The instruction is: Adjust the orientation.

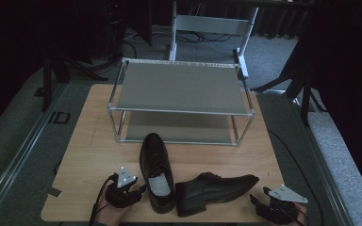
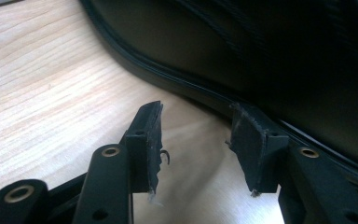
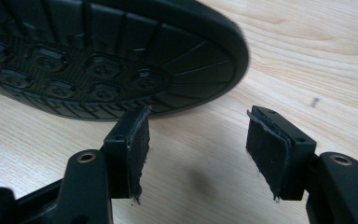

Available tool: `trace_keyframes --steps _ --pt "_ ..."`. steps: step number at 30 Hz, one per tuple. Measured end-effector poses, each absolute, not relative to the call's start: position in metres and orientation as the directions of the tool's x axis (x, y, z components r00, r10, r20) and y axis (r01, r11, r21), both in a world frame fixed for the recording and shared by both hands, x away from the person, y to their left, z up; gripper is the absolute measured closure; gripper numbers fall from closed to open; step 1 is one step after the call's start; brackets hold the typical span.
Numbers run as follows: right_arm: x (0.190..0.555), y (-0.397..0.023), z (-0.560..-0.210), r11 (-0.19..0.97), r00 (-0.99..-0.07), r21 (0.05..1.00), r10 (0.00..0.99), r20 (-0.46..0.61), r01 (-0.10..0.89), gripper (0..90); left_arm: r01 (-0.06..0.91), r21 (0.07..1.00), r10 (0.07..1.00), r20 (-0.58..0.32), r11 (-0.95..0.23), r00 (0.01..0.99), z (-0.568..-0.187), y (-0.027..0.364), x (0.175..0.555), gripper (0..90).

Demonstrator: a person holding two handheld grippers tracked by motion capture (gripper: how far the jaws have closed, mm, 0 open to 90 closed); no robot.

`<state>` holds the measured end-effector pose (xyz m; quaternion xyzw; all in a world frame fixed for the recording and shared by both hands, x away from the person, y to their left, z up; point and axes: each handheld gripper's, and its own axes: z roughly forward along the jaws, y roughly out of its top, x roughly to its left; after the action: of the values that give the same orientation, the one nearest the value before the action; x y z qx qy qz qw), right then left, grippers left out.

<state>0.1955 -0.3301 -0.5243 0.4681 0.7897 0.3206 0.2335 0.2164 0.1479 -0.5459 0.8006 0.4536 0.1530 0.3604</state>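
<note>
High view. We see two black dress shoes near the 6 o'clock edge of the wooden table [image 1: 89, 141]. The upright shoe [image 1: 156, 172] stands on its sole, its long axis running 12 to 6 o'clock, toe toward 12 o'clock and the rack, heel and open collar toward us. The tipped shoe [image 1: 217, 187] lies on its side, its long axis running 3 to 9 o'clock, toe toward 3 o'clock, heel just beside the upright shoe's heel. The left gripper [image 1: 139, 188] sits at 9 o'clock of the upright shoe, close to its heel flank. The right gripper [image 1: 254, 200] sits at about 4 o'clock of the tipped shoe's toe. A two-shelf metal rack [image 1: 181, 87] stands at 12 o'clock of both shoes.

Left gripper view. We see the left gripper [image 2: 198, 144] with its jaws parted, bare wood between the pads. The upright shoe's flank and welt [image 2: 242, 56] run from 11 o'clock down to 4 o'clock, and the jaw at 3 o'clock lies against or just before the welt; we cannot tell whether it touches. Nothing is gripped.

Right gripper view. We see the right gripper [image 3: 198, 149] with its jaws wide apart and only tabletop between them. The treaded sole of the tipped shoe [image 3: 102, 60] faces the camera from 11 o'clock, its rounded toe toward 2 o'clock, close above the jaw at 9 o'clock. Nothing is gripped.
</note>
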Motion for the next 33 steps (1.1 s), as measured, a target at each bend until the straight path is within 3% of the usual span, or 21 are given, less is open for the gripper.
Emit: trace_keyframes --steps 7,16,33 --pt "0.200 -0.321 -0.529 0.363 -0.469 0.724 0.881 -0.062 0.587 38.5 0.620 0.714 0.824 -0.108 -0.326 0.557 -0.546 0.148 0.216 61.9" --pt "0.206 -0.317 -0.531 0.364 -0.469 0.717 0.881 -0.059 0.594 37.8 0.621 0.714 0.821 -0.116 -0.322 0.559 -0.546 0.148 0.217 64.1" --pt "0.280 -0.295 -0.531 0.395 -0.466 0.721 0.878 -0.113 0.569 43.7 0.627 0.720 0.812 -0.154 -0.297 0.562 -0.548 0.146 0.219 67.0"
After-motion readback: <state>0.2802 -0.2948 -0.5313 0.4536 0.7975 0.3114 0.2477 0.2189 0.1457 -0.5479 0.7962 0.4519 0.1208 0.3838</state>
